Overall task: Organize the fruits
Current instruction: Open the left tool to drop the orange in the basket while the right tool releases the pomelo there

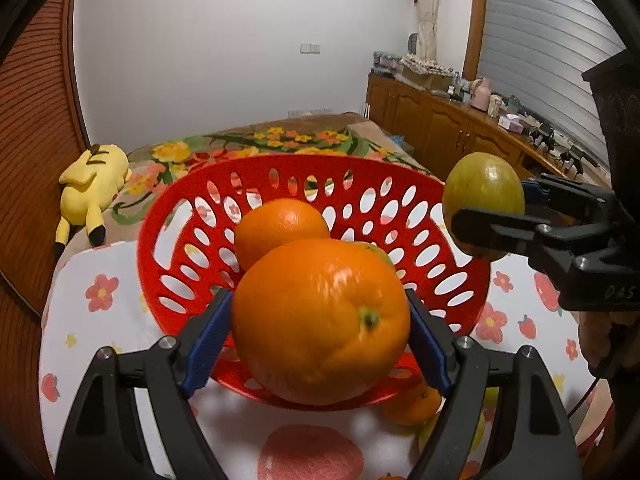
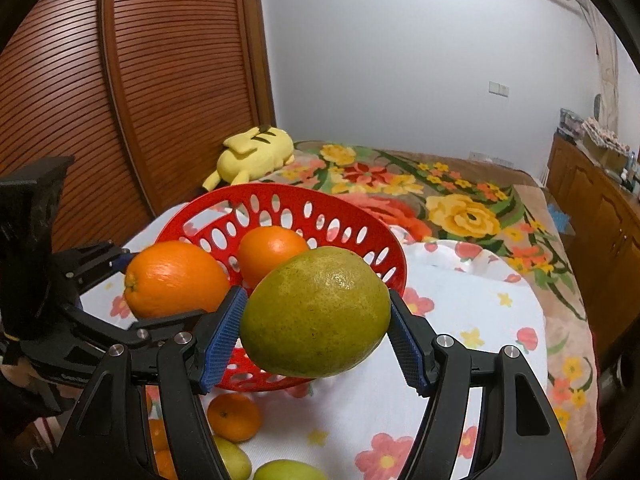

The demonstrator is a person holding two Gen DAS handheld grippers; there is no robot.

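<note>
A red perforated basket [image 1: 280,172] [image 2: 360,224] stands on the flowered cloth with one orange [image 1: 280,224] [image 2: 272,252] inside. My left gripper [image 1: 320,328] [image 2: 132,280] is shut on a big orange [image 1: 316,320] [image 2: 172,276] and holds it over the basket's near rim. My right gripper [image 2: 316,320] [image 1: 492,208] is shut on a green-yellow citrus fruit [image 2: 316,312] [image 1: 484,192] and holds it above the basket's right side.
Loose fruit lies on the cloth in front of the basket: a small orange [image 2: 234,416] [image 1: 412,404] and green fruits [image 2: 286,470]. A yellow plush toy [image 1: 90,188] [image 2: 256,152] lies on the bed behind. A wooden cabinet [image 1: 448,124] runs along the right.
</note>
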